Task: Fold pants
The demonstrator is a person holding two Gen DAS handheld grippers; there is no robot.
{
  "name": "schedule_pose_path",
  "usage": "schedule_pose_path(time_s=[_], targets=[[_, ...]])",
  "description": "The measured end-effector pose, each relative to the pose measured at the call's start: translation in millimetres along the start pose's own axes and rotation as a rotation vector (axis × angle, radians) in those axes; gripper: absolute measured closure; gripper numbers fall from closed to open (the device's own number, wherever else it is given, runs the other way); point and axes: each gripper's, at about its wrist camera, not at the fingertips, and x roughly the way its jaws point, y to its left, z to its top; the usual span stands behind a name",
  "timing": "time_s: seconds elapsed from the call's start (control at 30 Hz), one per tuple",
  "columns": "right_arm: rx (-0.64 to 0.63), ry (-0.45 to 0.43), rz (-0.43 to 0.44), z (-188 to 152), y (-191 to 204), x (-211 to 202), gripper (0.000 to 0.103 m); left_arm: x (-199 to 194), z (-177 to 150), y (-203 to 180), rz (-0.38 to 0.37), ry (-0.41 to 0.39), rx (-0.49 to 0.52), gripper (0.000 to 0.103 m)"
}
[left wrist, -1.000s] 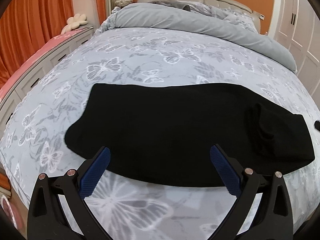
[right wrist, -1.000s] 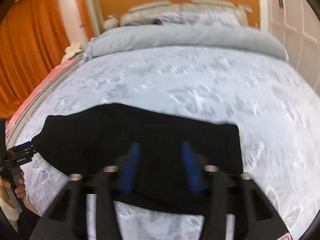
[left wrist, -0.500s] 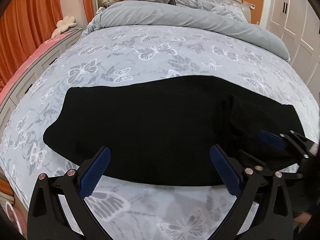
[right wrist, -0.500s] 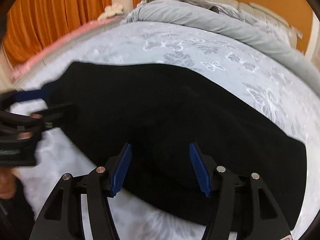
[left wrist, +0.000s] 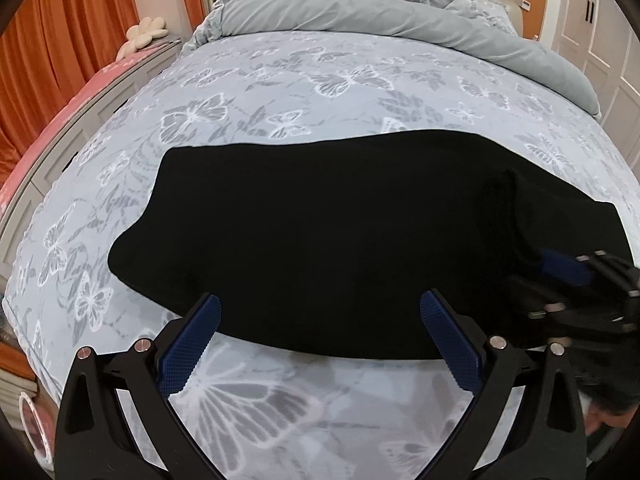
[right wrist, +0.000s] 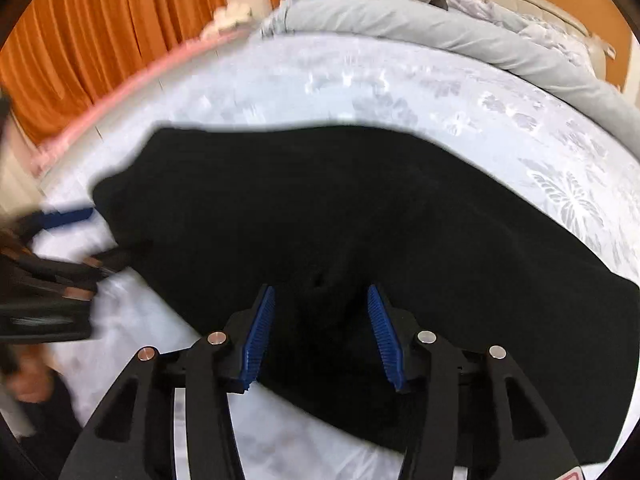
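Observation:
Black pants (left wrist: 340, 236) lie flat across the butterfly-print bed cover, long side left to right; they also show in the right wrist view (right wrist: 360, 216). My left gripper (left wrist: 320, 312) is open wide at the pants' near edge, empty. My right gripper (right wrist: 320, 300) is open, its blue pads either side of a raised fold at the pants' right end. It shows blurred in the left wrist view (left wrist: 568, 272) over that end. The left gripper shows blurred at the left of the right wrist view (right wrist: 68, 236).
The grey butterfly bed cover (left wrist: 320, 80) spans the bed. A rolled grey duvet (left wrist: 380, 16) and headboard lie at the far end. Orange curtains (left wrist: 60, 40) and a pink-topped bench (left wrist: 60, 120) run along the left. White wardrobe doors (left wrist: 600, 40) stand at the right.
My right gripper has swung in over the pants' right end and come lower onto the fold. My left gripper has shifted slightly along the near edge, still open.

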Motion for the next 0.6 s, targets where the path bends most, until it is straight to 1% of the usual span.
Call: schedule_pose_path(time_s=[0.03, 0.1, 0.17, 0.23, 0.27, 0.33, 0.37, 0.4, 0.47, 0.5, 0.57, 0.6], targets=[[0.032, -0.025, 0.009, 1.1, -8.2, -13.9, 0.043, 0.0, -0.4, 0.7, 0.002, 0.000, 0.002, 0.005], [0.082, -0.066, -0.028, -0.3, -28.4, -36.1, 0.039, -0.2, -1.2, 1.3, 0.016, -0.005, 0.011, 0.005], [0.124, -0.090, -0.075, -3.6, -53.1, -53.4, 0.038, 0.7, -1.6, 2.8, 0.028, -0.007, 0.015, 0.005], [0.218, -0.101, -0.140, -13.1, -93.1, -74.3, 0.038, 0.8, -1.1, 10.4, 0.042, -0.010, 0.000, 0.005], [0.264, -0.104, -0.157, -15.6, -110.6, -81.2, 0.037, -0.7, -0.7, 16.1, 0.040, -0.016, -0.022, 0.005], [0.368, -0.106, -0.210, -30.0, -148.3, -99.9, 0.031, -3.5, 1.9, 40.1, -0.003, -0.025, -0.116, 0.005], [0.410, -0.102, -0.238, -36.6, -165.7, -105.1, 0.031, -2.1, 2.7, 59.0, -0.035, -0.017, -0.194, 0.005], [0.470, -0.097, -0.272, -48.2, -188.1, -114.5, 0.030, 1.2, 2.3, 73.1, -0.051, -0.003, -0.255, 0.005], [0.537, -0.088, -0.290, -63.1, -213.4, -123.0, 0.030, 12.4, -1.2, 104.8, -0.079, 0.041, -0.399, 0.005], [0.567, -0.078, -0.285, -72.8, -224.7, -124.7, 0.030, 21.7, -6.2, 124.7, -0.089, 0.074, -0.502, 0.005], [0.599, -0.047, -0.261, -85.6, -235.8, -119.7, 0.030, 34.3, -15.1, 146.1, -0.089, 0.117, -0.621, 0.005], [0.610, -0.023, -0.230, -92.3, -239.0, -113.8, 0.030, 42.1, -20.3, 154.1, -0.097, 0.139, -0.673, 0.005]])
